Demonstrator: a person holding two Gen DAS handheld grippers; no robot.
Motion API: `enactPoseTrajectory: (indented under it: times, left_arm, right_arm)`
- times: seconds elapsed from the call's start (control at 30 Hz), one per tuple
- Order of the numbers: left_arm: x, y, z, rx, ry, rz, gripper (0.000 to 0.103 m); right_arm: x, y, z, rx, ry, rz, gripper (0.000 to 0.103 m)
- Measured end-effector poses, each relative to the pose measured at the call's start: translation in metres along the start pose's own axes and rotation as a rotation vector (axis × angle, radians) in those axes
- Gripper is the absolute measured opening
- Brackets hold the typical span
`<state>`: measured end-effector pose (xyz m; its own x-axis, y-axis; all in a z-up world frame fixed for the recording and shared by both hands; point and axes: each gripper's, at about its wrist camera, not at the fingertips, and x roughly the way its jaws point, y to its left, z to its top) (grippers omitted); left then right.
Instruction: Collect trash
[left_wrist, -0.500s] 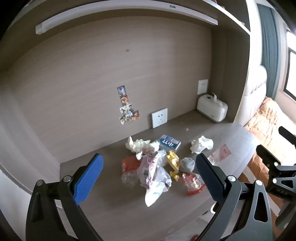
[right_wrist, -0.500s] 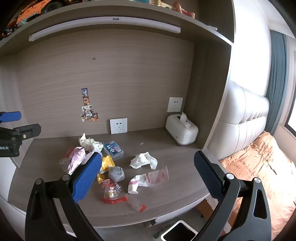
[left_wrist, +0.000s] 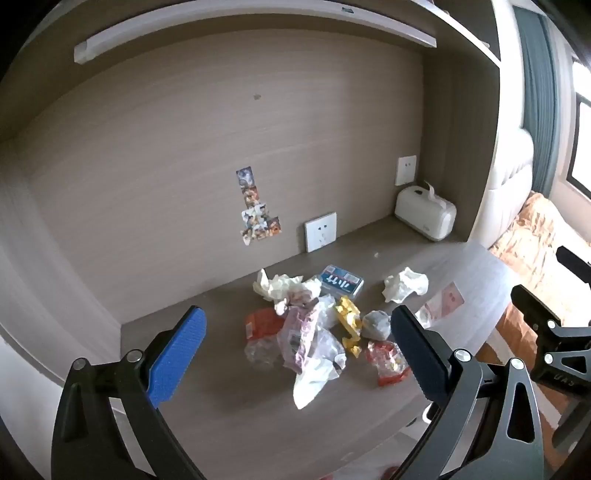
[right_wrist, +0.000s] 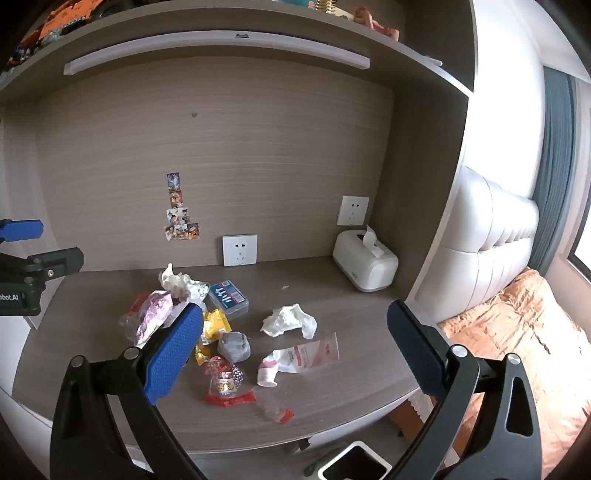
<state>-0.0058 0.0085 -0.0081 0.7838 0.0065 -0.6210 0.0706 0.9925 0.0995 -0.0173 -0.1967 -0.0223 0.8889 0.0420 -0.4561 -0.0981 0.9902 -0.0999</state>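
A heap of trash lies on the wooden desk (right_wrist: 332, 391): a pink-and-clear wrapper (left_wrist: 306, 336), a yellow wrapper (left_wrist: 349, 321), a grey wad (right_wrist: 233, 346), a red snack wrapper (right_wrist: 225, 380), a white crumpled tissue (right_wrist: 290, 320) and a pink-printed plastic bag (right_wrist: 310, 354). My left gripper (left_wrist: 299, 350) hovers open above the heap's front, nothing between its blue pads. My right gripper (right_wrist: 295, 354) hangs open over the desk's front, holding nothing. A white-rimmed bin (right_wrist: 354, 465) stands on the floor below the desk edge.
A blue card box (right_wrist: 228, 298) sits behind the heap. A white tissue dispenser (right_wrist: 365, 267) stands at the back right corner, wall sockets (right_wrist: 239, 249) behind. A padded headboard (right_wrist: 491, 243) and an orange bedspread (right_wrist: 517, 343) lie to the right.
Both views have shifted only slightly; the trash sits a touch closer in the left wrist view. Both grippers stay wide open and nothing on the desk has moved.
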Motion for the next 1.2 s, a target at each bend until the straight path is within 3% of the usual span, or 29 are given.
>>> enactPoseTrajectory:
  times: [1.2]
  left_arm:
    - [-0.002,-0.001,0.015,-0.007,0.002,-0.01,0.098]
  right_arm:
    - [0.004,0.009,-0.001,-0.017,-0.002,0.007,0.099]
